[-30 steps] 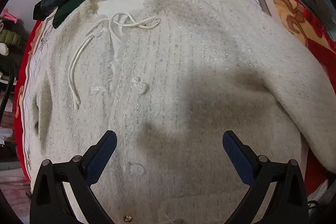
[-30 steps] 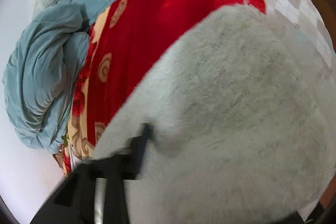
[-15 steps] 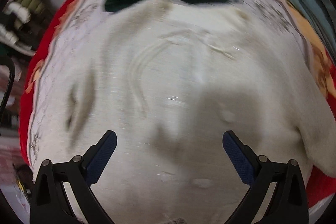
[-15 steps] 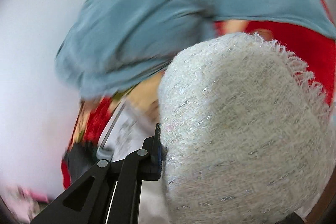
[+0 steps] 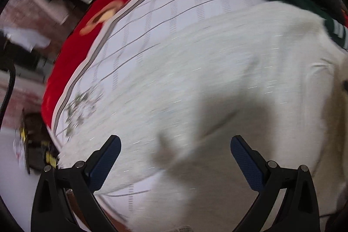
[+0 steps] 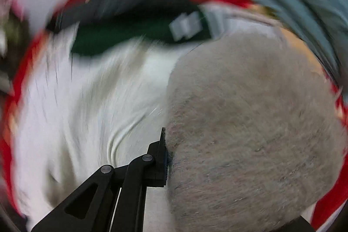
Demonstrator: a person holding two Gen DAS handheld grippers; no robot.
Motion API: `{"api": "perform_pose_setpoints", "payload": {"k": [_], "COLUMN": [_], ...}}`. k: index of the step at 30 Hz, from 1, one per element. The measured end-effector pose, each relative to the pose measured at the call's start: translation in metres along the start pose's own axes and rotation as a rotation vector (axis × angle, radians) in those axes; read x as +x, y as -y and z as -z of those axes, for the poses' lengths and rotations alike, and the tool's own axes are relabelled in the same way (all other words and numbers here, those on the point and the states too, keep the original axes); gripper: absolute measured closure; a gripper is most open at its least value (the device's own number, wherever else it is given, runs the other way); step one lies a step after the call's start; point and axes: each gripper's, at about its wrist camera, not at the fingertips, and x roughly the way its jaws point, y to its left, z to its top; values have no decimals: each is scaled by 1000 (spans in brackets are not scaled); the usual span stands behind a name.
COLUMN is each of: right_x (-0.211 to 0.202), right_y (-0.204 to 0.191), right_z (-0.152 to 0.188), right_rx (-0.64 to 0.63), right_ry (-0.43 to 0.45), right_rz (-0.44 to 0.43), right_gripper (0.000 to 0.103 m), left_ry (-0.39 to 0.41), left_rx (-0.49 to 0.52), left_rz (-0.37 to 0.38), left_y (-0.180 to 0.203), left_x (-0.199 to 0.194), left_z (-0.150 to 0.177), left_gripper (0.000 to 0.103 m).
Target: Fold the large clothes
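- Left gripper (image 5: 175, 159): jaws spread wide, nothing between them; poised above white sweater (image 5: 217, 84), body of it spread ahead of and beneath the fingers on checked bedspread (image 5: 165, 10)
- Right gripper (image 6: 168, 158): clenched on sleeve (image 6: 250, 134), fuzzy fabric bulging right of the visible finger
- Step, judged: sleeve fold across the body
- Next, judged: sleeve laid flat on the body, then let go; green striped garment (image 6: 139, 36) beyond the fingers avoided
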Motion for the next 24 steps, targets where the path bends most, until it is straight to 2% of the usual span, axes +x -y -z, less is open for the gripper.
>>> {"api": "perform_pose_setpoints", "payload": {"k": [2,3,4,6,8,9,11,13,15,20,22,24], "right_x": [27,32,29,7,-15,-23,-34,-37,-33,-10,-2,3], "right_y": [-32,-44,-50,-56,-49,-40,-21,3,29,59,62,54], "right_z": [11,13,15,16,18,19,23,28,30,55,65,73], "right_rx": [-64,-64,-60,-49,7,52,127,190,225,260,248,230], "right_ry": [-126,-170,-173,-125,-121,-126,-134,-154,-187,-277,-297,-306], "right_rz": [-35,-86,-157,-354,-552,-610,-666,-662,-622,-544,-524,-500], "right_gripper": [86,71,49,27,27,27,27,27,27,27,27,27], "left_ry": [-26,-34,-44,-74,-107,-141,-210,-267,-319,-426,-422,-374], "left_rx": [-27,-37,-53,-82,-123,-164,-263,-367,-479,-793,-873,-886], "left_rz": [-10,-9,-12,-14,-9,16,79,153,221,342,373,345], "left_y": [-24,-31,-43,-63,-85,-101,-130,-152,-175,-221,-233,-241], "left_x": [5,6,7,6,10,14,26,40,59,122,141,147], "left_z": [10,12,17,27,34,39,48,57,68,98,103,98], "left_gripper": [0,0,0,0,0,0,0,0,0,1,7,24]}}
